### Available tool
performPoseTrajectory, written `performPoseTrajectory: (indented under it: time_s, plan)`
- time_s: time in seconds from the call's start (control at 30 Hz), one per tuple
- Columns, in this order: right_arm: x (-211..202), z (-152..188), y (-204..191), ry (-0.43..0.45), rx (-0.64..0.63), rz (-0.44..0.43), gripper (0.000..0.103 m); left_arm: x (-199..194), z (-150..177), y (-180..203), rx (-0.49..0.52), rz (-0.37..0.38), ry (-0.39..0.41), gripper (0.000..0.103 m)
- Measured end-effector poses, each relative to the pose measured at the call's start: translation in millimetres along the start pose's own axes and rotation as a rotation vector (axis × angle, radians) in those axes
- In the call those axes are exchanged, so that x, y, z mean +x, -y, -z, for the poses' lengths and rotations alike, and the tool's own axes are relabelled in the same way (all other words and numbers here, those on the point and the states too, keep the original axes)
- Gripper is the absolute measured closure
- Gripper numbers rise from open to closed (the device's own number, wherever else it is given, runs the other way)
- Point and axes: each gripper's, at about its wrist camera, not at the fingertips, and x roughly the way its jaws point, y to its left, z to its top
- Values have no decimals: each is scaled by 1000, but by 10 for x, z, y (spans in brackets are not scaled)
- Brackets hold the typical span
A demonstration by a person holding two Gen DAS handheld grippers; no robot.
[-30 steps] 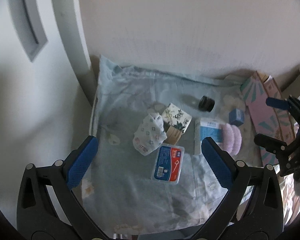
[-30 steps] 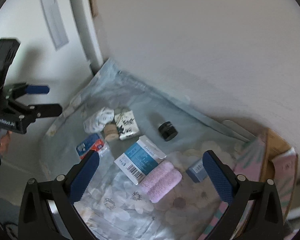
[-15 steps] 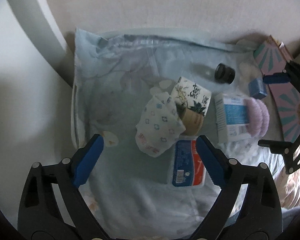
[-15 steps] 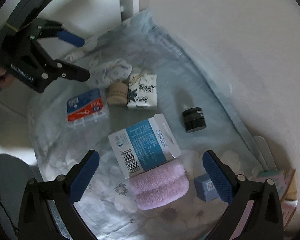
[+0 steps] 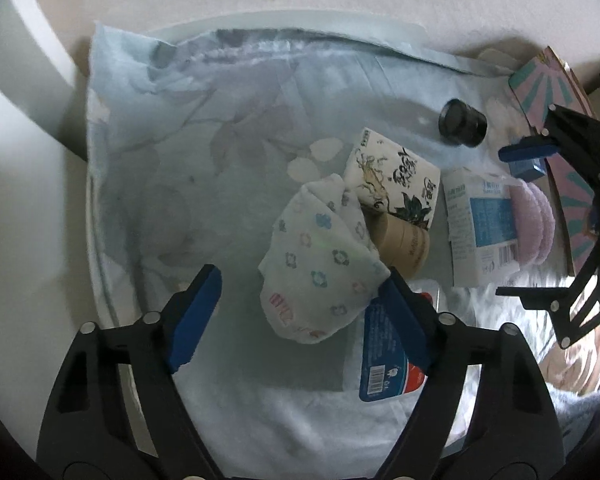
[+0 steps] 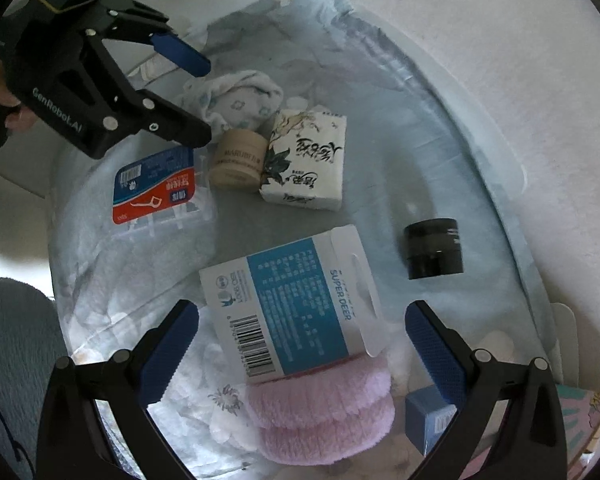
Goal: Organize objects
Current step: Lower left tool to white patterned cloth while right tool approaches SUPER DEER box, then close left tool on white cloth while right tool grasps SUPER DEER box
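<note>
1. The left gripper [image 5: 300,304] points down over the flower-print cloth bundle [image 5: 320,260]; the jaws are closing, with the bundle between them and the right pad about at its edge, no squeeze yet.
2. The right gripper [image 6: 300,344] is spread wide over the blue-and-white box [image 6: 288,304], pads not touching it.
3. The box lies partly on a pink fuzzy pad [image 6: 324,416], all on the pale blue floral sheet [image 5: 220,140].
</note>
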Motion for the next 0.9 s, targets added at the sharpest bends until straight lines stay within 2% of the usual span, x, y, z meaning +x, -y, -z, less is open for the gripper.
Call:
performPoseTrajectory:
  time_s: [0.1, 0.13, 0.23, 0.27, 0.3, 0.43, 0.9]
  plan:
    - [35, 15, 12, -6, -10, -13, 0, 38, -30, -31, 2, 50, -8, 30]
    - [43, 20, 14, -8, -14, -14, 0, 45, -43, -42, 1, 62, -9, 35]
    - [57, 31, 14, -12, -29, -8, 5, 57, -72, -54, 9, 78, -6, 43]
    - [66, 34, 17, -17, -30, -11, 10, 59, -74, -43, 16, 84, -5, 46]
    - [67, 38, 19, -17, -31, -12, 11, 70, -79, -32, 22, 92, -7, 51]
    - [47, 54, 26, -10, -41, -7, 12, 90, -93, 15, 43, 100, -7, 59]
    - [-103, 151, 153, 4, 33, -3, 13, 36, -70, 22, 25, 83, 15, 61]
